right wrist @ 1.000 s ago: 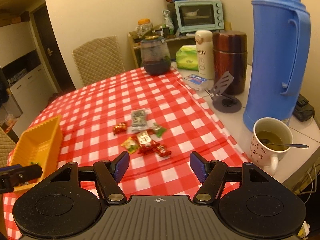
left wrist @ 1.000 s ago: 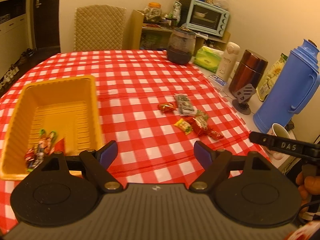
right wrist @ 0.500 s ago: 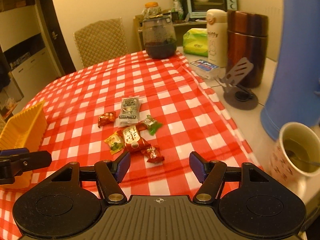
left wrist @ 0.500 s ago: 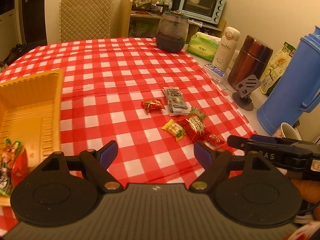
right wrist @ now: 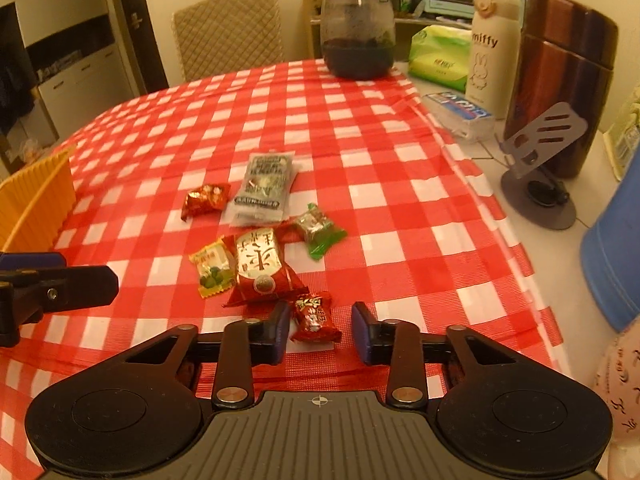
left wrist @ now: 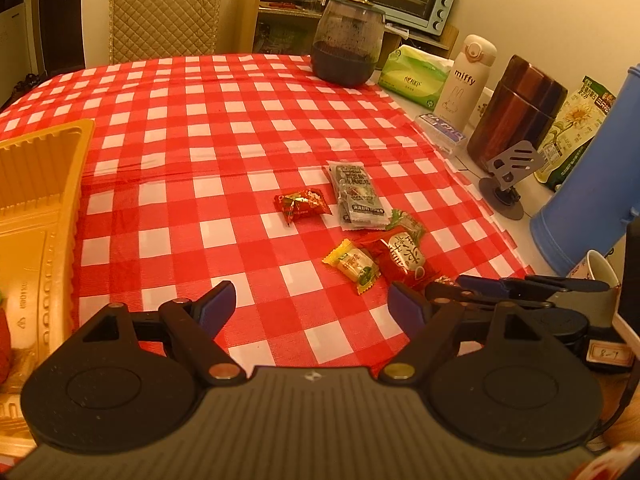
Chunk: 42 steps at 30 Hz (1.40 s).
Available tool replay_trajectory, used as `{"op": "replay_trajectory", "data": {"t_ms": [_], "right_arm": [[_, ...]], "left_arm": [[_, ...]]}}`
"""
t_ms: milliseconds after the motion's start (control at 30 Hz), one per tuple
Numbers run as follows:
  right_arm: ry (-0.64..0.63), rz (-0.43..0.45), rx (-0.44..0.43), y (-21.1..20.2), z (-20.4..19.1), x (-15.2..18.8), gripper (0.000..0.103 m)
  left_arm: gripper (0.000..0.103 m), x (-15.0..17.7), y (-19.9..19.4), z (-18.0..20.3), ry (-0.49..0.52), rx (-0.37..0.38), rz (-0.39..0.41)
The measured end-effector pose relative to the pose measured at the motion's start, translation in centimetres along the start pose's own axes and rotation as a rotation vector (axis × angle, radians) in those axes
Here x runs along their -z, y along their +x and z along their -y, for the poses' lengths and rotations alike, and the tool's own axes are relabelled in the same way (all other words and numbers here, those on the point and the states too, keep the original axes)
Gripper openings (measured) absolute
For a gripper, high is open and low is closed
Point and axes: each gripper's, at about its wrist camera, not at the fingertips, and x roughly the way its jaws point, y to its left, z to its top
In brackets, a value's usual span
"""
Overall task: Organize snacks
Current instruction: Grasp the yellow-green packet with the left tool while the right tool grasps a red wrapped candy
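Small red candy point(right wrist: 315, 317) lies between the right gripper's point(right wrist: 320, 330) parted fingers, untouched; left gripper point(left wrist: 310, 302) gapes empty.

The right gripper point(right wrist: 320, 330) sits low over the near part of the table, its two fingers spread apart – one dark pad point(right wrist: 276, 330) on each side of a gap, level with each other and pointing away. The left gripper point(left wrist: 310, 306) hangs further left, fingers wide apart too, nothing between them. In the left wrist view the right gripper point(left wrist: 464, 286) shows side-on at the near right, reaching leftward
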Motion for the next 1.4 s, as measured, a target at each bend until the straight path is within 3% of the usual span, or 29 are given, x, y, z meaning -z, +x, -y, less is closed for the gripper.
{"op": "replay_trajectory", "data": {"t_ms": [67,300,500,667,833,1200,1400], "right_arm": [[-0.013,0.001,0.010,0.1,-0.1,0.0,0.021],[0.027,0.038,0.043,-0.8,0.7,0.0,0.020],[0.054,0.050,0.058,-1.3,1.3,0.0,0.020],[0.064,0.048,0.069,-1.2,1.6,0.2,0.020],[0.067,0.047,0.072,-1.1,1.7,0.4,0.020],[0.073,0.058,0.066,-1.1,1.4,0.4,0.020],[0.075,0.058,0.065,-1.3,1.3,0.4,0.020]], "left_arm": [[0.081,0.0,0.4,0.0,0.000,0.001,-0.005],[0.079,-0.1,2.4,0.5,0.008,0.019,-0.019],[0.066,-0.6,5.0,1.4,0.010,0.020,-0.026],[0.063,-1.0,7.0,2.1,0.029,0.039,-0.017],[0.060,-1.1,8.0,3.2,0.086,0.008,0.007],[0.027,-0.1,6.7,2.1,0.103,-0.037,0.019],[0.026,-0.5,7.1,2.0,0.152,-0.029,0.022]]}}
